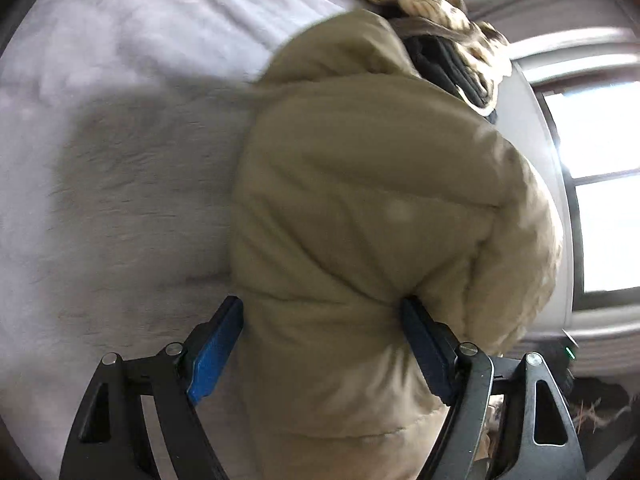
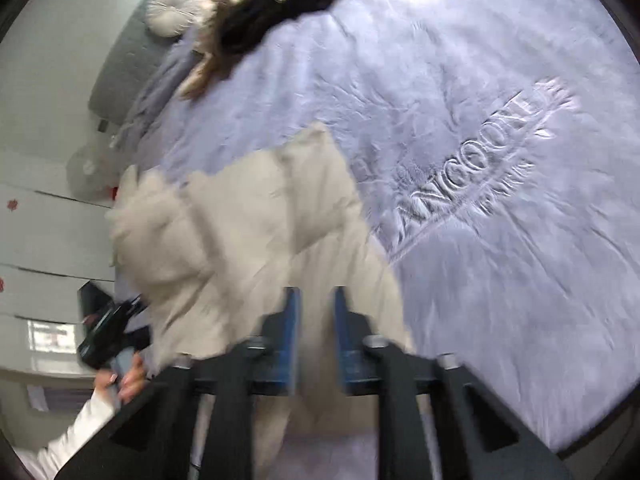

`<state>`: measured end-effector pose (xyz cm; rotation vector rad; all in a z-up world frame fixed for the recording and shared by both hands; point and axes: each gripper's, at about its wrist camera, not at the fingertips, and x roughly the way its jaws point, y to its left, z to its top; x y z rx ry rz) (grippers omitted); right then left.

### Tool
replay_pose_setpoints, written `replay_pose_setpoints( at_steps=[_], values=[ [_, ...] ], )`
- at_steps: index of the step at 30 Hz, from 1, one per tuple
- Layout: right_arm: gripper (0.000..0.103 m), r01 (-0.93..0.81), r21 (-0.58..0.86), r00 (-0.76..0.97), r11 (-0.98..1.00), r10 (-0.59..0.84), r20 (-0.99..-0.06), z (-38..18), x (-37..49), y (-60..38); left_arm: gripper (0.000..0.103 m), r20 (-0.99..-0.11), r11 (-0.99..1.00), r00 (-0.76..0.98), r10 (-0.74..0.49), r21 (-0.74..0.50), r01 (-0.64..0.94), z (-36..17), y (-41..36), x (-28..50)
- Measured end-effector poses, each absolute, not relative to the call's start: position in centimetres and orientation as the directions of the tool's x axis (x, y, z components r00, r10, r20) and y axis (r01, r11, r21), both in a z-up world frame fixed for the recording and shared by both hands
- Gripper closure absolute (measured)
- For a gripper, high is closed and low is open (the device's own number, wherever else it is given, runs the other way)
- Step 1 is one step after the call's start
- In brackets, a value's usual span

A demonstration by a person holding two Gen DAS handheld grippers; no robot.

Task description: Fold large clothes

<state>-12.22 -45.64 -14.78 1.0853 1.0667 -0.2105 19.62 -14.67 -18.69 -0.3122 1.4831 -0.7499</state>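
Note:
A beige puffer jacket is bunched up over a lilac blanket-covered bed. My left gripper has its blue pads wide apart with a thick fold of the jacket between them, pressing into the padding. In the right wrist view the same jacket lies at the bed's near left edge. My right gripper has its blue pads close together on a thin part of the jacket. The left gripper's body and the hand that holds it show at the lower left.
A pile of other clothes, cream knit and black, lies at the far end of the bed. A round white cushion sits by the grey headboard. The blanket has embossed lettering. A bright window is on the right.

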Motion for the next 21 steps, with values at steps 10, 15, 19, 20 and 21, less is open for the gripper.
replay_pose_setpoints(
  at_steps=[10, 15, 19, 20, 21],
  values=[
    [0.092, 0.594, 0.578, 0.514, 0.559, 0.289, -0.808, -12.9, -12.4, -46.2, 0.022, -0.83, 0.781, -0.021, -0.558, -0.533, 0.325, -16.5, -18.8, 18.0],
    [0.043, 0.398, 0.738, 0.613, 0.544, 0.44, -0.656, -8.1, -12.9, -45.0, 0.022, -0.839, 0.791, -0.009, -0.544, -0.516, 0.328, -16.3, -19.6, 18.0],
    [0.043, 0.415, 0.7, 0.453, 0.581, 0.535, -0.713, -11.4, -9.9, -41.5, 0.022, -0.845, 0.798, -0.009, -0.535, -0.509, 0.323, -16.5, -19.1, 18.0],
    [0.043, 0.432, 0.703, 0.438, 0.565, 0.55, -0.711, -12.4, -9.6, -41.3, 0.022, -0.847, 0.8, -0.009, -0.532, -0.506, 0.322, -16.5, -19.4, 18.1],
    [0.045, 0.445, 0.724, 0.447, 0.527, 0.57, -0.689, -13.2, -9.5, -41.2, 0.022, -0.85, 0.803, -0.008, -0.527, -0.501, 0.324, -16.5, -19.4, 18.1]
  ],
)
